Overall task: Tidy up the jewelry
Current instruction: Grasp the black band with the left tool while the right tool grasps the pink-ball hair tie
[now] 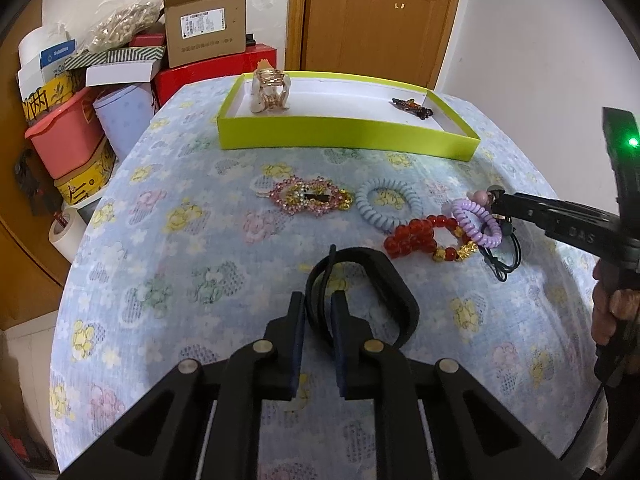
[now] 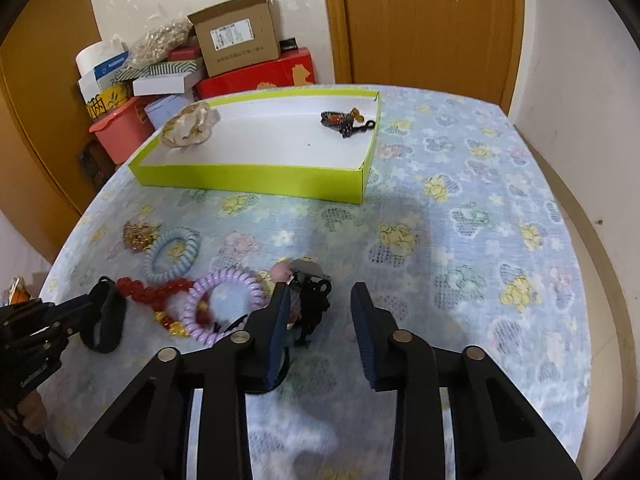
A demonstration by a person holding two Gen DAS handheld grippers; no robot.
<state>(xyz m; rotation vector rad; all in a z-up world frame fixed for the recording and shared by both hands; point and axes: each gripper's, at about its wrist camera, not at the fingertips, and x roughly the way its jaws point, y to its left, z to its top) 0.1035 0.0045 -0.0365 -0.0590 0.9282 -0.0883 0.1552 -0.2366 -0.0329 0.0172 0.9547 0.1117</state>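
My left gripper (image 1: pixel 318 300) is shut on a black band (image 1: pixel 384 280), gripping its near edge just above the flowered cloth. It also shows in the right wrist view (image 2: pixel 105 316). My right gripper (image 2: pixel 322 300) is open, its left finger beside a small charm hair tie (image 2: pixel 308 280) with a pink bead. A purple coil tie (image 2: pixel 222 304), red bead bracelet (image 1: pixel 420 236), blue coil tie (image 1: pixel 388 206) and pink rhinestone clip (image 1: pixel 308 196) lie on the cloth. A lime-green tray (image 1: pixel 348 132) holds a gold claw clip (image 1: pixel 270 90) and a dark clip (image 1: pixel 414 107).
The round table drops off at its edges. Stacked cardboard box (image 1: pixel 206 24), red box (image 1: pixel 216 68) and pink basket (image 1: pixel 66 136) stand behind on the left. A wooden door (image 1: pixel 380 12) is beyond the tray.
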